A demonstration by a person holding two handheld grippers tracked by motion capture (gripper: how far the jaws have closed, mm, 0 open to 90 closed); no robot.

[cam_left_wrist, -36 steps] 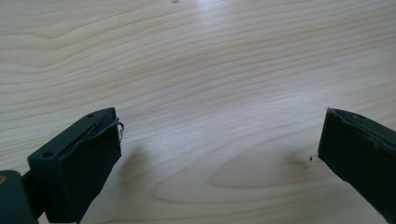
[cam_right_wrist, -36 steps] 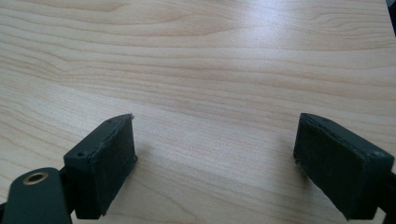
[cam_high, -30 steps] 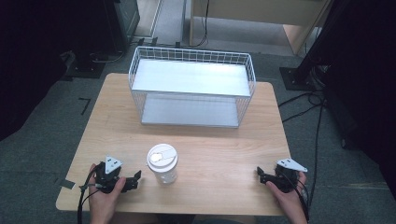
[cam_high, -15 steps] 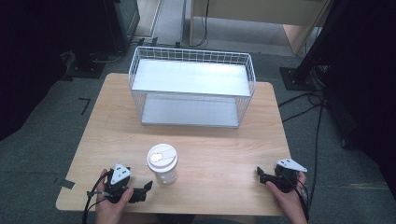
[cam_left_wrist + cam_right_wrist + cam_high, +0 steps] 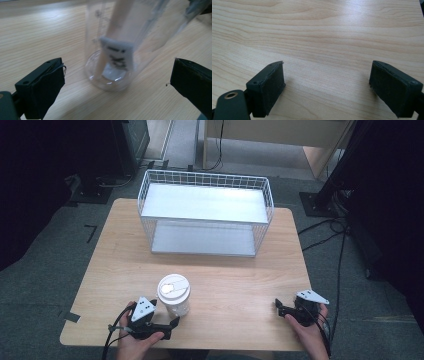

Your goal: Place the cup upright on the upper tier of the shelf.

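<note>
Left tool (image 5: pixel 172 324) sits low at the near-left, held in the left hand (image 5: pixel 137 342), jaws pointing right and slightly forward, spread wide; left gripper view confirms a broad gap between its pads (image 5: pixel 42 88); right tool (image 5: pixel 278 308) at the near-right, gripped by the right hand (image 5: pixel 311 325), jaws aimed left, wide apart, nothing between them; both forearms enter from the bottom edge; grey plates face up.
</note>
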